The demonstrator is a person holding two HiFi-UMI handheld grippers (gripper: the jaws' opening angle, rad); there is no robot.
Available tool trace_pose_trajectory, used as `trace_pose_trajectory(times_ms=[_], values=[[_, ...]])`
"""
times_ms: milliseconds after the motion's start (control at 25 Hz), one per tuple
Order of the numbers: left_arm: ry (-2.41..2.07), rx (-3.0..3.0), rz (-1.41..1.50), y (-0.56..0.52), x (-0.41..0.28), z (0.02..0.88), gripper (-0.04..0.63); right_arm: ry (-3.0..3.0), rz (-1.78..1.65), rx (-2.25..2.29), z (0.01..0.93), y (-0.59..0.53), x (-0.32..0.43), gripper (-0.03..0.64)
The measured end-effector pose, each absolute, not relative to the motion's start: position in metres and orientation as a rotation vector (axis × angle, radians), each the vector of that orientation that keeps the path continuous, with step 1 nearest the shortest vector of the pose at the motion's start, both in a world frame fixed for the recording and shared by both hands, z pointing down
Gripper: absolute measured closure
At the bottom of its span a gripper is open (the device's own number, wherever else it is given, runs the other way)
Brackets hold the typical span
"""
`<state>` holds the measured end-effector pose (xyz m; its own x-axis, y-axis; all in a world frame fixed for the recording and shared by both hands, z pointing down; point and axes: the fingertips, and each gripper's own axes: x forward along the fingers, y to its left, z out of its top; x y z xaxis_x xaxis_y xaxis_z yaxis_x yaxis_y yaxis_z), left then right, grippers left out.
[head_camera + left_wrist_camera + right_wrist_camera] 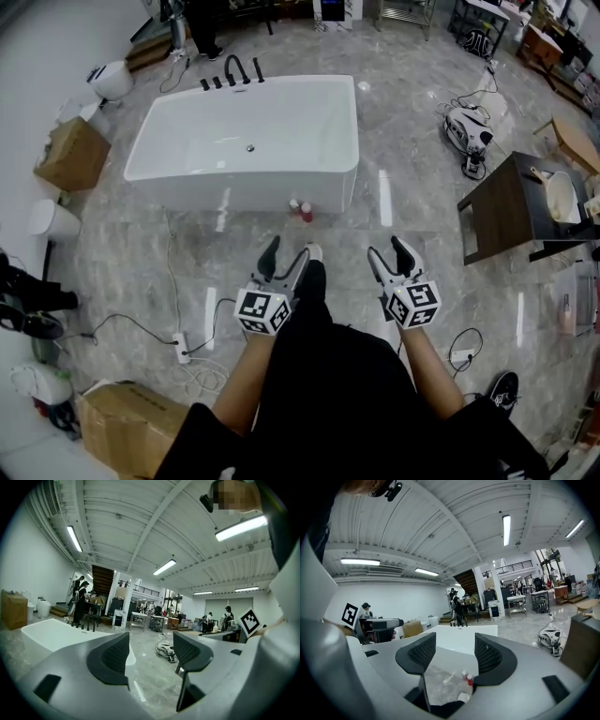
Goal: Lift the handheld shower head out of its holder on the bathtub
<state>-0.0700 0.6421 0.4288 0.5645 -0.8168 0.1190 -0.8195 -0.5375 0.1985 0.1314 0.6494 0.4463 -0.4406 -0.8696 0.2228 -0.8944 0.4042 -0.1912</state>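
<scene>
Task barely begun: the left claw (286,253) and right claw (388,249) are hanging at lower centre, jaws apart and empty, well short of the bathtub (187,161), whose shower head (258,69) is standing unlifted on the far rim, upper left of centre.

cardboard box (73,153) left | second cardboard box (127,427) bottom left | two small bottles (301,208) upright on grey floor (403,206) | power strip (181,348) lower left | dark table (502,208) right | floor machine (469,131) upper right

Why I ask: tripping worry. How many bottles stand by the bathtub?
2: pale bottle and red bottle, side by side at the bathtub's near wall; others possibly hidden.
</scene>
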Motion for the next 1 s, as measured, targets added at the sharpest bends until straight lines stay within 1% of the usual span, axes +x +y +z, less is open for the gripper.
trace_pose_trajectory(times_ms=[240,520,800,1000], values=[[-1.271,2.599,-0.013,0.58,-0.053,0.438,0.324,-2.503,0.431,1.627,0.458,0.613,0.136,0.388],[-1.171,2.683,-0.02,0.467,-0.014,0.441,0.316,-2.456,0.423,1.594,0.474,0.517,0.149,0.388],[-1.128,2.66,0.041,0.356,-0.025,0.453,0.316,-2.429,0.45,1.63,0.475,0.396,0.141,0.388],[-1.062,2.64,0.019,0.281,-0.024,0.45,0.316,-2.392,0.477,1.655,0.47,0.321,0.143,0.388]])
